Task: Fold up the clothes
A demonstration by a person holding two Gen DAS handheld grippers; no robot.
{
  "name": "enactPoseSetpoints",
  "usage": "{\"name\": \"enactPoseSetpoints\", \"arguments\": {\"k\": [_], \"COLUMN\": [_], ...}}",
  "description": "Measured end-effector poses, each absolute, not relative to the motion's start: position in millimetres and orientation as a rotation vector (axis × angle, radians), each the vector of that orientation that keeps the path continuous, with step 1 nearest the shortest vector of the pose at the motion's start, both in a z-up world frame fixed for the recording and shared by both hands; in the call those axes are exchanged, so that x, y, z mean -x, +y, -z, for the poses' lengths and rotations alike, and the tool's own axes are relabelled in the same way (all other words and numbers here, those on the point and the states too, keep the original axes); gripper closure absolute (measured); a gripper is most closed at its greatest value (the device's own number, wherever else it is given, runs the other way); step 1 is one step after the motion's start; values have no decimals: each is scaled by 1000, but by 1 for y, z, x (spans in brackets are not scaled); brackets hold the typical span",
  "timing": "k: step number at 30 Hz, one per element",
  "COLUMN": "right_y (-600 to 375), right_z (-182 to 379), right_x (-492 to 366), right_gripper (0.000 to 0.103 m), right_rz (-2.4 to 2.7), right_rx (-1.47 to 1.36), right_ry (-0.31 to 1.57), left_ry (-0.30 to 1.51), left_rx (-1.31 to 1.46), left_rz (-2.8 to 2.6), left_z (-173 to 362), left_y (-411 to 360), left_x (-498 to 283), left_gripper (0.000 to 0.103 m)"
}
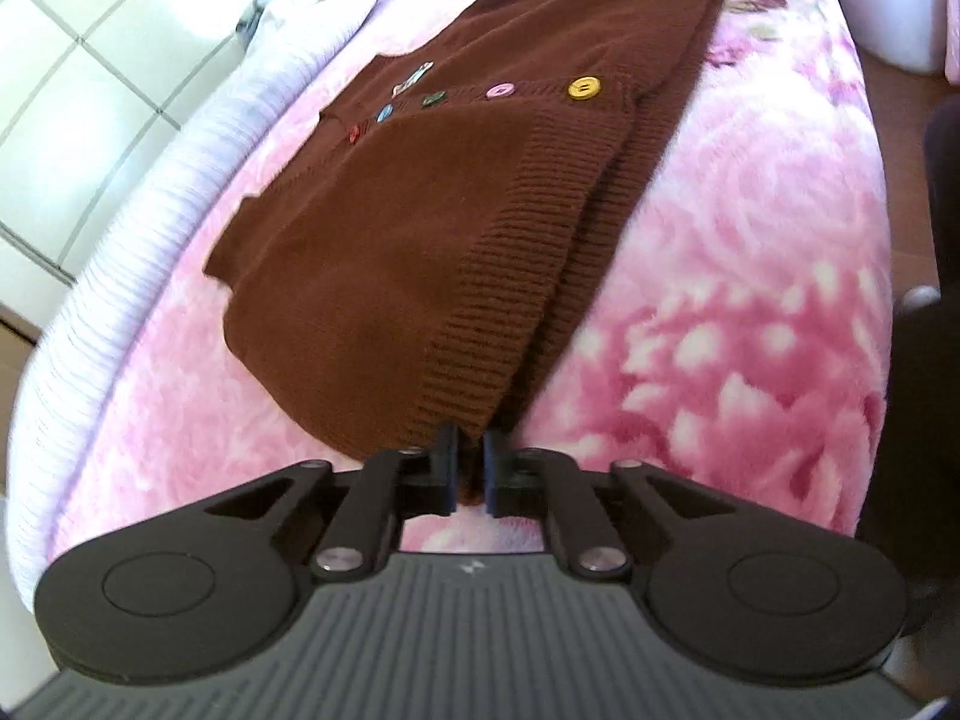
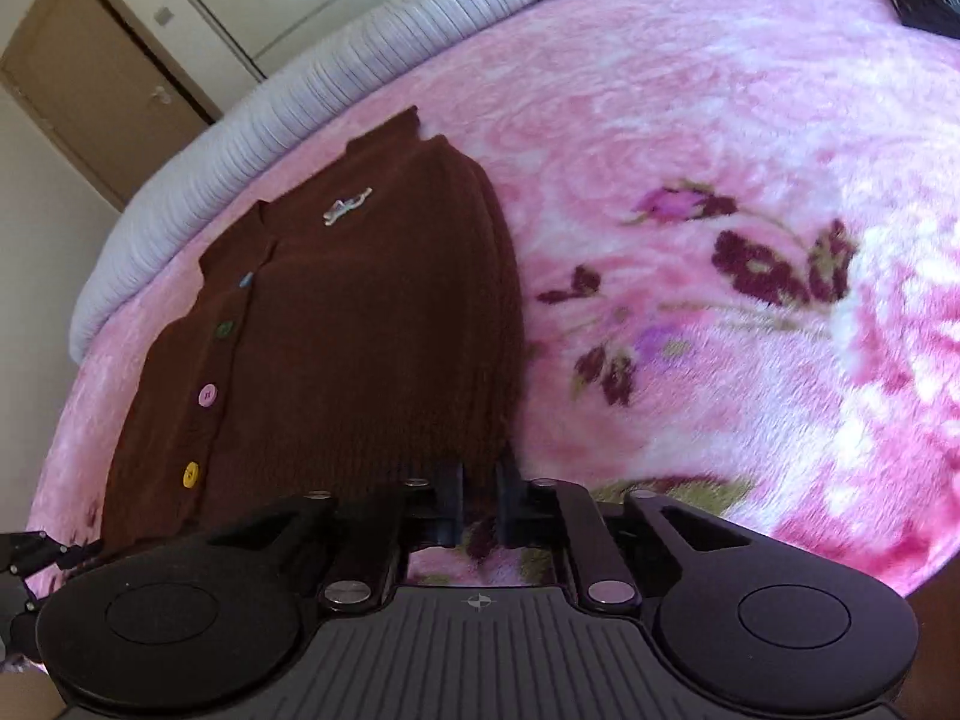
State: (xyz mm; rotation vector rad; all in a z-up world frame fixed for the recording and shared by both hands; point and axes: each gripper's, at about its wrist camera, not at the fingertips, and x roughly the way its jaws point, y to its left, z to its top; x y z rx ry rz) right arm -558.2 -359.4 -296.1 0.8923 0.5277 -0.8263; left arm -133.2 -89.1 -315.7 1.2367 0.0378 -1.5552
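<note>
We are pinching the ribbed hem of the brown knitted cardigan (image 1: 384,228) lying on the pink floral fleece bed blanket (image 1: 750,252), left gripper (image 1: 471,450) and right gripper (image 2: 479,483) jaws both nearly closed on its corners, probably to lift the hem for a fold.

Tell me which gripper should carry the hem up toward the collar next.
Left, probably. The left gripper has its fingers closed on the cardigan's ribbed hem. The right gripper sits at the cardigan's edge, but its grip on the fabric is unclear.
</note>
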Motion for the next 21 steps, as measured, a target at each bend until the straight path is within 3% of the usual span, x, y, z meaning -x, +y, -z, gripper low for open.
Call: {"name": "enactPoseSetpoints", "arguments": {"k": [11, 15, 16, 17, 18, 21], "right_y": [-338, -300, -288, -275, -263, -235], "right_z": [305, 287, 282, 278, 276, 275], "right_x": [570, 548, 542, 535, 528, 504], "right_gripper": [94, 67, 55, 50, 42, 40], "right_rz": [860, 893, 882, 846, 815, 743], "right_rx": [-672, -490, -428, -351, -274, -65], "right_ry": [458, 534, 557, 579, 605, 700], "left_ry": [-187, -213, -232, -257, -282, -345], "left_rx": [-1192, -1219, -1234, -1250, -1264, -1304], "left_rz": [1508, 1474, 1463, 1450, 1439, 1411], "left_z": [330, 332, 333, 334, 336, 342], "left_y": [-54, -44, -42, -40, -40, -45], "left_x": [133, 147, 152, 157, 161, 170], "left_gripper": [103, 96, 89, 74, 68, 64]}}
